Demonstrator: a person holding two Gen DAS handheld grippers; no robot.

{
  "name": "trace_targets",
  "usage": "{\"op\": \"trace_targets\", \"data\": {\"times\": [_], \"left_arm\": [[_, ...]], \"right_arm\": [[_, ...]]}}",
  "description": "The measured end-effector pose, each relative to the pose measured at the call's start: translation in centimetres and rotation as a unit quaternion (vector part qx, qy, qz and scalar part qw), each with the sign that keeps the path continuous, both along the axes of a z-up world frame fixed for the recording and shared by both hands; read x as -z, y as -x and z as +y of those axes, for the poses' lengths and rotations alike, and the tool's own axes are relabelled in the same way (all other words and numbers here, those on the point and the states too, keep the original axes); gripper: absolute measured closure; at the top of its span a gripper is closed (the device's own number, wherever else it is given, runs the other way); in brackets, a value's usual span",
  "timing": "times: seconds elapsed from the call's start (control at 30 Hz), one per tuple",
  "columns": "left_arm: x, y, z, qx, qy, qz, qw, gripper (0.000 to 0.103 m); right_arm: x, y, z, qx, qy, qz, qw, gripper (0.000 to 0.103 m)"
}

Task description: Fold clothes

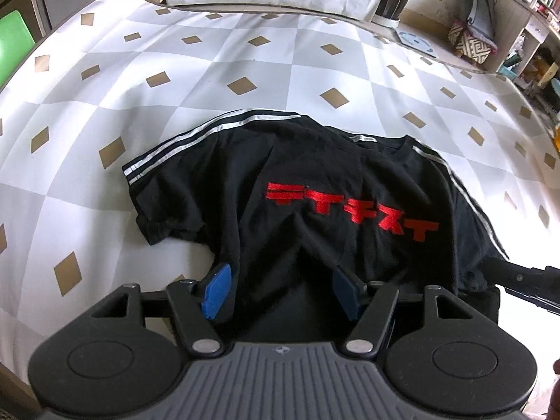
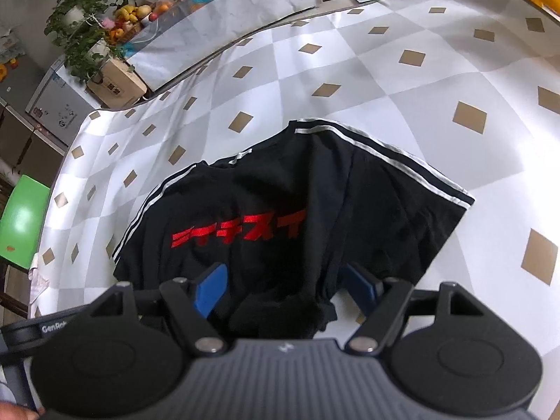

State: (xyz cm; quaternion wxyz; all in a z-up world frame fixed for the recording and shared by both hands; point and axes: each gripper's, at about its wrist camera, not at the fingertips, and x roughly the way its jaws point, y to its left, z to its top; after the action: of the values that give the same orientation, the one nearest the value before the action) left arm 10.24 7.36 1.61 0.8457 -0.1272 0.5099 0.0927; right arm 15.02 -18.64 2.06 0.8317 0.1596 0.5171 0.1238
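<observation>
A black T-shirt (image 1: 315,210) is spread on the bench (image 1: 245,56), which is covered by a cloth with grey and white squares and small tan diamonds. Red letters (image 1: 350,210) are seen across the chest of the T-shirt, and white stripes (image 1: 210,133) are seen along its shoulders and sleeves. The T-shirt is laid with its neck away from the cameras and its bottom part close to them. The bottom part is bunched up in soft folds. The left tongs (image 1: 280,288) are held over the bottom part of the T-shirt, and their blue pads (image 1: 217,288) are spread apart. Black cloth is seen between the pads, but it is not squeezed by them, so nothing is held. The right tongs (image 2: 285,292) are also held over the bottom part of the T-shirt, and their jaws are wide too. A lump of black cloth (image 2: 280,318) is seen between the right pads, and it is not pinched either. In the left wrist view, part of the right tongs is seen just beside the T-shirt at the right edge. Beyond the T-shirt, past the far end of the bench, green plants (image 2: 80,24) and a pile of fruit (image 2: 133,14) are seen.
</observation>
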Motion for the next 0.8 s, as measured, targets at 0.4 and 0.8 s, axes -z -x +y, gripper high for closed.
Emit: {"op": "trace_targets", "data": {"times": [0.4, 0.8], "left_arm": [[1.9, -3.6, 1.4, -0.005, 0.009, 0.035, 0.9993, 0.040], [2.9, -6.3, 4.2, -0.039, 0.025, 0.049, 0.9977, 0.039]], "right_arm": [[1.4, -2.5, 0.3, 0.030, 0.022, 0.018, 0.999, 0.027], [2.8, -5.2, -1.7, 0.090, -0.009, 0.037, 0.995, 0.027]]}}
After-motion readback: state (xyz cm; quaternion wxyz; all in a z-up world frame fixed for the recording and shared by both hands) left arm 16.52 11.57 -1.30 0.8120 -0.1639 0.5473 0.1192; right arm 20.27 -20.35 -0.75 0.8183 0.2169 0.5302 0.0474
